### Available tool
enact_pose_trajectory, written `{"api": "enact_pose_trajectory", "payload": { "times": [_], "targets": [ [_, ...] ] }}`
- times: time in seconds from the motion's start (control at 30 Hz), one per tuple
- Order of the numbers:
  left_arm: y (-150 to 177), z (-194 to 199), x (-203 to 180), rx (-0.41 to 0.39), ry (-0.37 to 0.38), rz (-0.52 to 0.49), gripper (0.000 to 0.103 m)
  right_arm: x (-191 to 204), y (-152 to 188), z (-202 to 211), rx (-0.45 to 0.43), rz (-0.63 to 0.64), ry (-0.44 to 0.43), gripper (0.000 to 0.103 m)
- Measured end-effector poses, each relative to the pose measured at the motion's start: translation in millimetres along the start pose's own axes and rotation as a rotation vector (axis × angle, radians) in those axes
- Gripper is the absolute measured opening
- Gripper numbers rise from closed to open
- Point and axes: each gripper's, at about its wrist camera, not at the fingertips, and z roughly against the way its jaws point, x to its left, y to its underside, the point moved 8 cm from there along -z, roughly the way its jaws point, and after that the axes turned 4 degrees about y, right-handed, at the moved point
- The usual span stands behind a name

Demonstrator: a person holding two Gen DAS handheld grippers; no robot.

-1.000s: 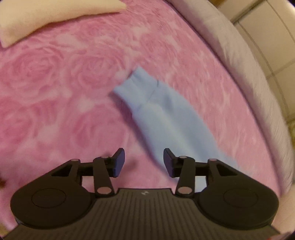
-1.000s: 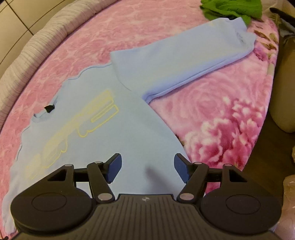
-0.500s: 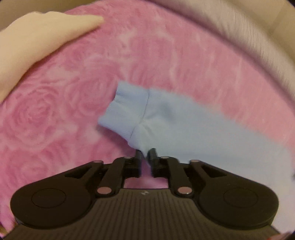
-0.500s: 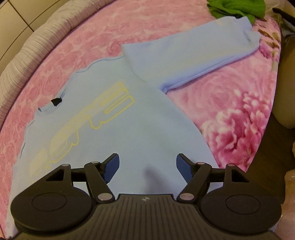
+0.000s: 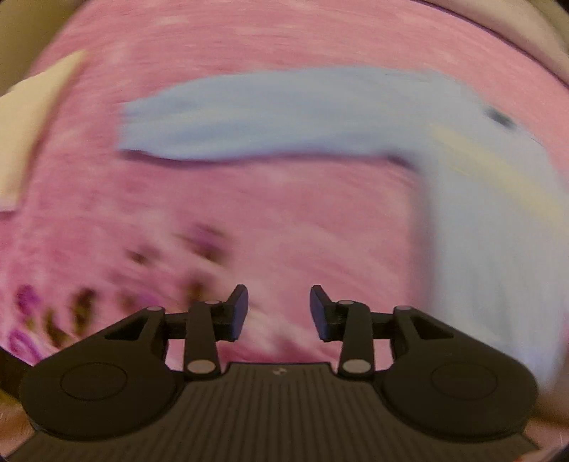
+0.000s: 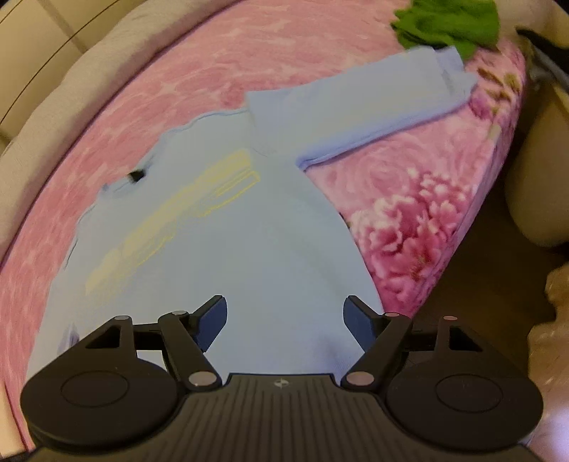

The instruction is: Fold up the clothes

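- The left gripper (image 5: pixel 279 308) has its fingers spread apart with nothing between them; half a second ago they were pinched on the sleeve just behind its cuff, so the cloth has been let go.
- The left wrist view is smeared by motion. It now takes in the whole left sleeve (image 5: pixel 256 117) stretched flat across the pink floral blanket (image 5: pixel 249 220), joining the body of the light blue sweatshirt (image 5: pixel 498 248) at the right; before, only the cuff end filled the view close up.
- A cream cloth (image 5: pixel 32 124) lies at the blanket's left edge, apart from the sleeve.
- The right gripper (image 6: pixel 284 321) is wide open and holds nothing, as in both earlier frames, and hovers over the sweatshirt's (image 6: pixel 249 266) lower part near the blanket's (image 6: pixel 409 184) right edge.
- The sweatshirt lies spread face up with its yellow lettering (image 6: pixel 170 220) showing. Its right sleeve (image 6: pixel 362 106) runs toward the far right corner, the cuff close to a green garment (image 6: pixel 448 21); this layout is unchanged, only shifted slightly in view.
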Motion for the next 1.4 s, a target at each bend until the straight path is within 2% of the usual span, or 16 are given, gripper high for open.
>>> {"api": "enact_pose_trajectory", "payload": {
  "times": [0.1, 0.13, 0.23, 0.3, 0.53, 0.7, 0.93, 1.1, 1.4],
  "targets": [
    [20.8, 20.6, -67.2, 0.012, 0.102, -0.084, 0.039, 4.1, 4.2, 25.7, -0.012, 0.12, 0.004, 0.082],
    [24.5, 26.8, -83.4, 0.003, 0.106, -0.112, 0.039, 3.2, 5.1, 32.5, -0.013, 0.153, 0.005, 0.082],
    [33.6, 45.0, -123.5, -0.038, 0.077, -0.187, 0.043, 0.5, 7.8, 52.8, -0.017, 0.251, 0.008, 0.084],
    [41.1, 56.0, -142.2, -0.069, 0.041, -0.192, 0.047, -1.3, 9.6, 66.4, -0.019, 0.317, 0.01, 0.084],
    [62.4, 94.7, -197.5, -0.162, -0.007, -0.176, 0.053, -35.5, 10.5, 93.7, 0.042, 0.382, -0.031, 0.085],
    [76.4, 112.7, -226.0, -0.208, 0.008, -0.166, 0.055, -43.7, -1.6, 117.2, 0.02, 0.406, -0.081, 0.087],
    [66.6, 138.8, -233.2, -0.264, 0.031, -0.263, 0.062, -38.8, 2.6, 153.0, -0.023, 0.372, -0.104, 0.088],
    [67.9, 152.0, -204.3, -0.268, 0.005, -0.328, 0.062, -23.3, 32.8, 165.6, -0.016, 0.301, -0.101, 0.088],
    [96.9, 158.9, -150.3, -0.243, 0.012, -0.387, 0.062, 4.9, 99.3, 176.5, 0.001, 0.252, -0.064, 0.088]
  ]
}}
